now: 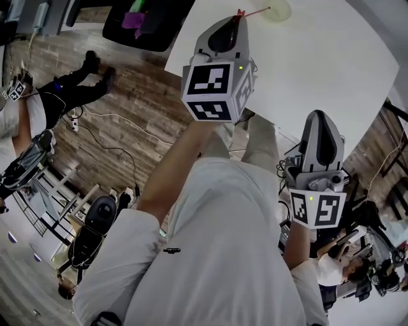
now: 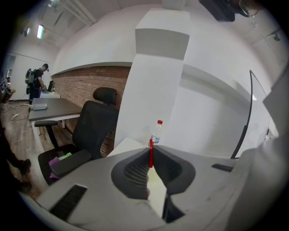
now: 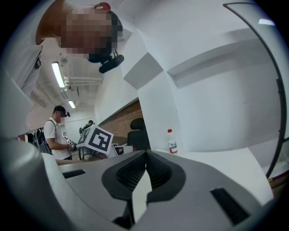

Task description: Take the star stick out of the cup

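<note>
Head view: white table (image 1: 319, 63) fills the upper right. Left gripper (image 1: 237, 19) is over the table's far part, and the red star stick (image 1: 241, 12) shows at its tip. The stick's thin shaft runs from there toward the pale cup (image 1: 276, 7) at the table's far edge. Can't tell whether the shaft's far end is clear of the cup rim. Right gripper (image 1: 320, 118) sits at the table's near edge, well apart from the cup.

Left gripper view: jaws are clamped on the star stick, which stands upright between the pads with its star end just above them. A pale yellow-green patch shows in the gap under the stick, probably the cup. Water bottle (image 2: 156, 133) with a red cap stands on the table beyond the jaws. Black office chair (image 2: 92, 128) is off the table's left side, with a person (image 2: 38, 79) far behind it.

Right gripper view: jaws are together at the tips with nothing between them, only bare table top below. The same bottle stands further back on the table, to the right of the jaw line. The left gripper's marker cube (image 3: 98, 138) is off to the left, above the table's edge.
</note>
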A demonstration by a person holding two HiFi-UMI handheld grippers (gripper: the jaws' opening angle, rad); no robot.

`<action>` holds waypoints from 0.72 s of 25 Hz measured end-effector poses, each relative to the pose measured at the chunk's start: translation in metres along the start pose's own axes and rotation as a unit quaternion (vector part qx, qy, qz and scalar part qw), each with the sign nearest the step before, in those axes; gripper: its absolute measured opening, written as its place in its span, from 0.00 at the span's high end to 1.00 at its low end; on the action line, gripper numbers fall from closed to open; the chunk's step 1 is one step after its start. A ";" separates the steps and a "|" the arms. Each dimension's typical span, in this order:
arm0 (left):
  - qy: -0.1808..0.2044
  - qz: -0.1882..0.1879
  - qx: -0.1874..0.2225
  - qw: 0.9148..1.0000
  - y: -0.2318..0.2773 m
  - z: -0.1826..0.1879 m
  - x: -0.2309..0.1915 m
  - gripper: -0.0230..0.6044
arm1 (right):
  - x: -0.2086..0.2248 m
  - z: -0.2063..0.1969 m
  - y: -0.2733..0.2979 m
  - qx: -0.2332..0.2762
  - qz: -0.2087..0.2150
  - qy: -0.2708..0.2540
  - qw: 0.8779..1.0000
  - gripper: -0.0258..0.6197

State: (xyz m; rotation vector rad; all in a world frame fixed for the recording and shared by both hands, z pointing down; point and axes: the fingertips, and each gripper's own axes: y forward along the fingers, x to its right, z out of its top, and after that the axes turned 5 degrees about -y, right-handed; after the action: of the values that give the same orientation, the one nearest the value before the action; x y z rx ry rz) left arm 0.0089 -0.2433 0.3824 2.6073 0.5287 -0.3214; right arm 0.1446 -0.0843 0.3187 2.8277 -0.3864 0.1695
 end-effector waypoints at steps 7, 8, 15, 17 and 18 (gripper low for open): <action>0.010 -0.019 0.026 0.999 -0.035 0.020 0.001 0.93 | -0.012 0.014 -0.008 0.023 -0.010 -0.012 1.000 0.96; 0.011 -0.021 0.029 0.999 -0.040 0.023 0.002 0.93 | -0.013 0.015 -0.012 0.025 -0.012 -0.014 1.000 0.95; 0.025 -0.032 0.053 0.998 -0.082 0.039 0.003 0.93 | -0.021 0.019 -0.032 0.037 -0.030 -0.021 0.999 0.96; 0.029 -0.040 0.061 0.997 -0.097 0.046 0.007 0.93 | -0.024 0.023 -0.039 0.041 -0.035 -0.024 0.998 0.96; 0.031 -0.043 0.066 0.996 -0.105 0.049 0.009 0.93 | -0.026 0.025 -0.042 0.044 -0.037 -0.025 0.998 0.96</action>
State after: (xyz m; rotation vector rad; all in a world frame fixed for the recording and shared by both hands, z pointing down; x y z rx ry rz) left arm -0.0332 -0.1778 0.2964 2.7339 0.6640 -0.3131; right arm 0.1337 -0.0464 0.2804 2.9335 -0.2902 0.1020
